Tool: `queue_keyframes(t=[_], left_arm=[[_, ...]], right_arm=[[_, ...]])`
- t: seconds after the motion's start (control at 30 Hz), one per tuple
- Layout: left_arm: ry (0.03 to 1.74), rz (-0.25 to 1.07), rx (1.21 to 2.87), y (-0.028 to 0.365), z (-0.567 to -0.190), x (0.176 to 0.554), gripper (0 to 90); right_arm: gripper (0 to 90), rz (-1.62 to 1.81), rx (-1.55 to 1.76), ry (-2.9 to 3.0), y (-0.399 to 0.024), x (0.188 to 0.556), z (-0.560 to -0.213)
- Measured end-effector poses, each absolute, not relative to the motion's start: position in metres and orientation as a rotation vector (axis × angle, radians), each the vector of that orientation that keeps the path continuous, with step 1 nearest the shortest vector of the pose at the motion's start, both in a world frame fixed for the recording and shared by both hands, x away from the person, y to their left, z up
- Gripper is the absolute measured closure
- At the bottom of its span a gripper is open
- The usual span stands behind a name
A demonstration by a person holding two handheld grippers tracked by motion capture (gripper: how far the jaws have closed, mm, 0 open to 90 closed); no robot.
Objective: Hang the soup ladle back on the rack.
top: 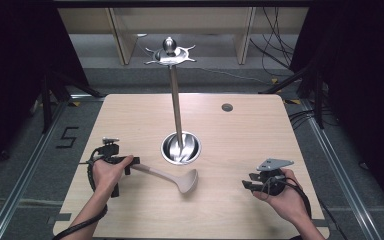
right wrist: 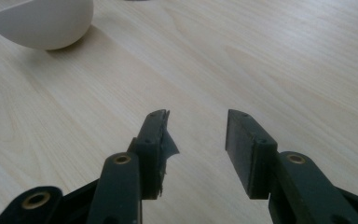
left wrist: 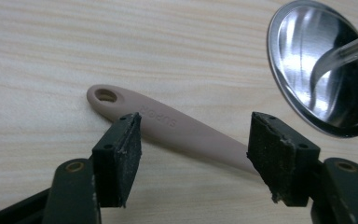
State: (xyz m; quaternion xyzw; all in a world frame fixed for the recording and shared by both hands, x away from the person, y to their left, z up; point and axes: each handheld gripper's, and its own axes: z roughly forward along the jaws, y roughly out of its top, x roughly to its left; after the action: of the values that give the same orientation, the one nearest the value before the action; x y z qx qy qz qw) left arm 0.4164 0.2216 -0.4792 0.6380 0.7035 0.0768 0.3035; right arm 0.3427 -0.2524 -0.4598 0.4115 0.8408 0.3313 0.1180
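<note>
Left gripper [left wrist: 193, 154] jaws apart, straddling the beige ladle [left wrist: 168, 126] handle just beside the steel stand base [left wrist: 284, 93]: you close squarely mid-handle; right gripper [right wrist: 198, 140] gapes empty nearby.

Both hand-held grippers — left [top: 130, 164], right [top: 246, 184] — gape, jaws apart.

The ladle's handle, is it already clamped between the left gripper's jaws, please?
No, the jaws of the left gripper stand wide apart around the ladle's handle.
</note>
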Motion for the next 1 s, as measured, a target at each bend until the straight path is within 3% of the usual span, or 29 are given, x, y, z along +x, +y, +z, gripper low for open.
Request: queue_keyframes(t=[0.17,1.0], left_arm=[[1.901,0.251,1.709,0.216,-0.485,0.419,29.2],[2.002,0.162,1.698,0.208,-0.491,0.446,24.1]], right_arm=[[57.9,0.995,1.191,2.429,-0.253,0.342,-0.462],[56.0,0.971,1.197,2.462,-0.253,0.342,-0.463]])
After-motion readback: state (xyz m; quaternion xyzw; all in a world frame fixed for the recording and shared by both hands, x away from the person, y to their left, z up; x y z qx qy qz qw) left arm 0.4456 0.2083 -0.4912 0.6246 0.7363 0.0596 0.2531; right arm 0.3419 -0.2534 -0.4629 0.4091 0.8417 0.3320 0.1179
